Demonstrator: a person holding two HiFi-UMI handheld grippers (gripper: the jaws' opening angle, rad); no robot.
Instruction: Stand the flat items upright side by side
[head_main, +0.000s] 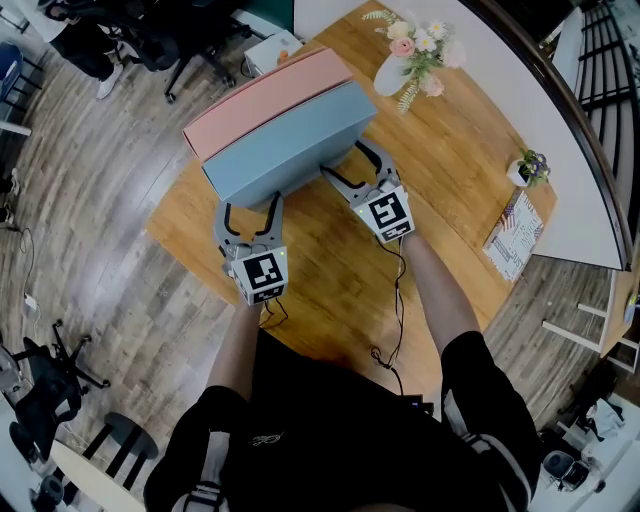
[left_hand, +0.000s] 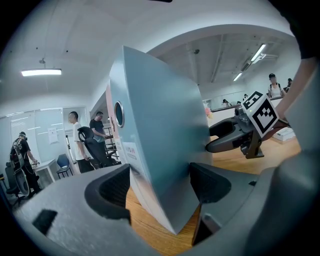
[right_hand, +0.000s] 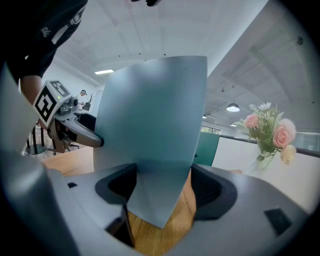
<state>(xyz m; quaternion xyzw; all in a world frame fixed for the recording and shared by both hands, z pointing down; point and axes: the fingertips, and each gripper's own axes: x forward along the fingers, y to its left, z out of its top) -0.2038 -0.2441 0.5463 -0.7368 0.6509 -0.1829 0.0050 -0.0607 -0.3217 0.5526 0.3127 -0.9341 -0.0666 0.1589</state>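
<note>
The left gripper's (left_hand: 160, 186) jaws are clamped on the lower near corner of a flat, slate-blue cardboard box (left_hand: 160, 125). One pad presses its broad face and the other its printed spine side. The right gripper's (right_hand: 162, 189) jaws are likewise closed on the same box (right_hand: 150, 115), gripping its other lower corner. In each gripper view the opposite gripper shows off to the side, with its marker cube facing the camera.

In the head view the left gripper (head_main: 250, 203) holds the box (head_main: 285, 150) at its 7 o'clock end and the right gripper (head_main: 350, 165) holds it at its 4 o'clock end. The box stands on its long edge with its broad face tilted toward the person. Whether the bottom edge rests on the wood cannot be told.

A flat salmon-pink box (head_main: 262, 100) of the same shape stands against its far face, at 11 o'clock. Both are on a round wooden table (head_main: 340, 285).

At 1 o'clock from the boxes is a white vase of pink and cream flowers (head_main: 412, 52). A small potted plant (head_main: 527, 168) sits at 3 o'clock near the rim, and a patterned booklet (head_main: 513, 236) lies at 4 o'clock.
</note>
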